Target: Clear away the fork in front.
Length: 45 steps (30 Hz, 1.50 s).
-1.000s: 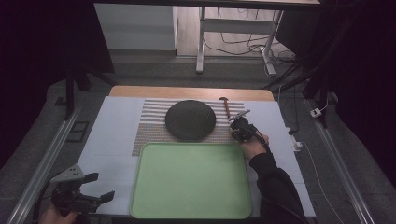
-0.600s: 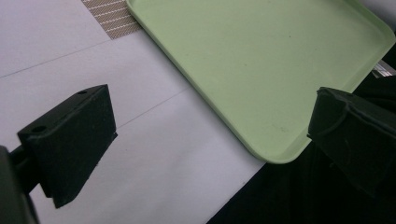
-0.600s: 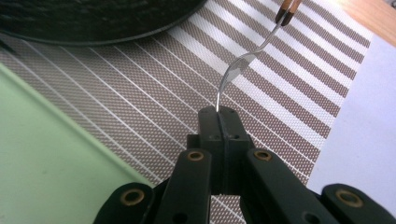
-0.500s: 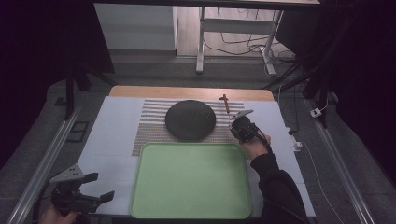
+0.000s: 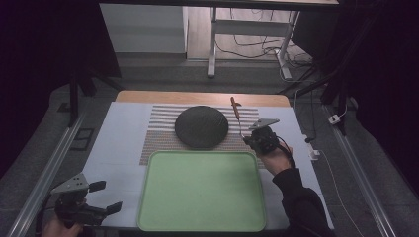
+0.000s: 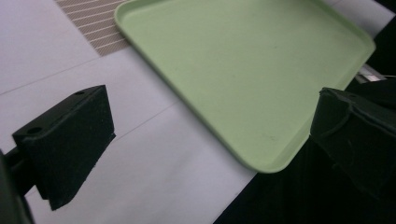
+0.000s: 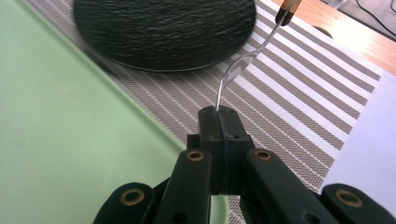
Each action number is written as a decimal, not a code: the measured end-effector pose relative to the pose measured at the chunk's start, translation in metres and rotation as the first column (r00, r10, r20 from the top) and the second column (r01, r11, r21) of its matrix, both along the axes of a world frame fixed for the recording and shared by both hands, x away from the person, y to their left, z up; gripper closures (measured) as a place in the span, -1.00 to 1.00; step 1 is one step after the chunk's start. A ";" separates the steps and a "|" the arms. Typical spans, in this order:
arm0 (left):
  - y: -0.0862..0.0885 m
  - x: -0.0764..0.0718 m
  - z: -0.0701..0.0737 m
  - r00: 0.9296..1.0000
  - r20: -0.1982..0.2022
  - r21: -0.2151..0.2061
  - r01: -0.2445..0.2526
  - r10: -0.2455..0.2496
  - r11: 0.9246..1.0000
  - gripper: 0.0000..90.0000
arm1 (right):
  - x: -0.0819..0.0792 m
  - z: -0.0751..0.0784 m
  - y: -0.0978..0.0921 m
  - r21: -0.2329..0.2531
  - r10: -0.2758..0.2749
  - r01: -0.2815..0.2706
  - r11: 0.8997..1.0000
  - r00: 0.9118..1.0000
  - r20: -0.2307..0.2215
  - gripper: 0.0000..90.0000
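Observation:
My right gripper [image 5: 246, 138] [image 7: 219, 115] is shut on the thin metal end of a utensil [image 5: 236, 112] [image 7: 240, 65]. The utensil's brown wooden handle points away, toward the table's far edge. It hangs over the striped placemat [image 5: 158, 133] [image 7: 299, 93], just right of a round black plate [image 5: 201, 127] [image 7: 163, 32]. A light green tray [image 5: 202, 190] [image 6: 243, 60] [image 7: 70, 140] lies in front of the plate with nothing on it. My left gripper [image 5: 107, 196] [image 6: 210, 140] is open at the table's near left corner, close to the tray's near left corner, with nothing between its jaws.
A white sheet [image 5: 118, 148] covers the table under the placemat and tray. A wooden strip [image 5: 197, 98] shows along the far edge. Metal rails [image 5: 49, 168] run along both sides. A table frame and cables [image 5: 257, 34] stand on the floor beyond.
The utensil held in my right gripper has tilted slightly, with its handle end shifting a little up and left. My left gripper has stayed where it was.

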<state>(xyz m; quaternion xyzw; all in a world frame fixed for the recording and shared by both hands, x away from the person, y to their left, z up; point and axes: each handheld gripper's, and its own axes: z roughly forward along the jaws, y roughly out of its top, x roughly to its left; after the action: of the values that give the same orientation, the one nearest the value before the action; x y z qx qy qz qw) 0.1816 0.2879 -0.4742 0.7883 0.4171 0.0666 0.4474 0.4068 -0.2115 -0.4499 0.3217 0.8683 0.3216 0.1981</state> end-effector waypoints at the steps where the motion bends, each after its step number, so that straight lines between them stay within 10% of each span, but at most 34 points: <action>1: -0.001 0.001 0.000 1.000 0.004 -0.005 0.008 -0.008 1.000 -1.00 | -0.003 0.001 0.000 0.012 0.008 -0.008 1.000 1.000 -0.002 1.00; 12: -0.027 0.019 0.007 0.995 0.059 0.016 0.074 -0.075 0.997 -1.00 | -0.043 0.011 -0.001 0.072 0.125 -0.123 0.990 0.992 -0.027 1.00; 21: -0.053 0.042 0.014 0.985 0.064 0.048 0.160 -0.163 0.986 -1.00 | -0.084 0.011 0.010 0.082 0.273 -0.269 0.960 0.961 -0.045 1.00; 28: -0.073 0.064 0.019 0.971 0.073 0.073 0.223 -0.228 0.972 -1.00 | -0.116 0.012 0.021 0.094 0.378 -0.372 0.923 0.924 -0.056 1.00; 45: -0.109 0.088 0.027 0.909 0.162 0.202 0.350 -0.383 0.915 -1.00 | -0.169 0.016 0.042 0.125 0.580 -0.568 0.814 0.806 -0.115 1.00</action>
<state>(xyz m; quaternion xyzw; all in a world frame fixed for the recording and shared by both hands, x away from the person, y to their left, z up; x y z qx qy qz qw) 0.2701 0.1787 -0.4469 0.8770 0.2072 0.0944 0.4232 0.2376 -0.1699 -0.4343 0.0750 0.9227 0.3779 0.0129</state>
